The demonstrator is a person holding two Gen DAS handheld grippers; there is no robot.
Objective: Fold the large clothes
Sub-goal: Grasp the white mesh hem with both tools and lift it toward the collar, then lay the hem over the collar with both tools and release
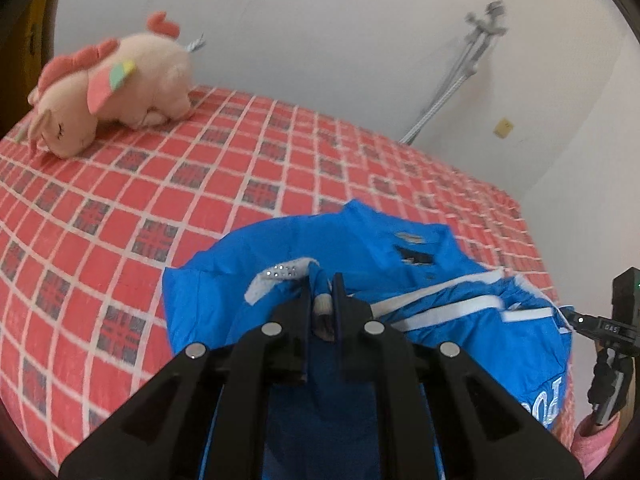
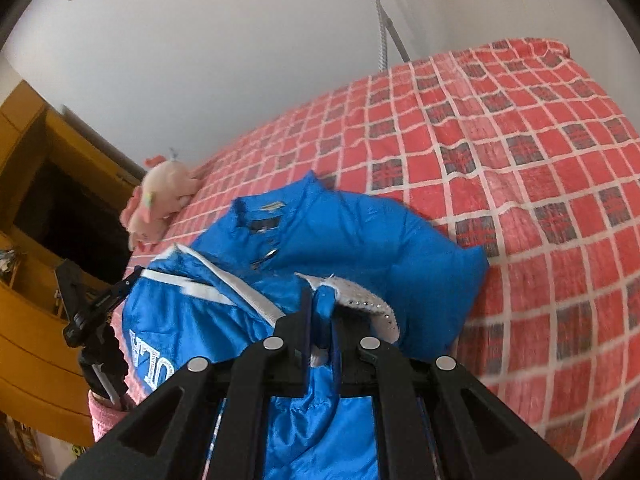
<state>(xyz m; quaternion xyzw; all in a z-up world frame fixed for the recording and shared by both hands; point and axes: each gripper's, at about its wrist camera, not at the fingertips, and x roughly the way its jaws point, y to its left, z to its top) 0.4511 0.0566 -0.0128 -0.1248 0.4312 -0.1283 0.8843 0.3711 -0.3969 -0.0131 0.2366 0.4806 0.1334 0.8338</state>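
I have the left gripper (image 1: 322, 300) and right gripper (image 2: 320, 312) each pinched tight on an edge of the blue jacket (image 1: 360, 248). It lies bunched on the red checked bedspread (image 1: 160, 200), well apart from the pink plush toy (image 1: 120, 88).

Black angular grippers, silver round screws; pink sleeve (image 1: 592, 436)

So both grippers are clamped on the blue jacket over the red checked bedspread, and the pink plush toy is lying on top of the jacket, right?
Not quite. The left gripper and right gripper are shut on the blue jacket over the red checked bedspread, but the pink plush toy lies apart from it on the bedspread, as the left wrist view shows.
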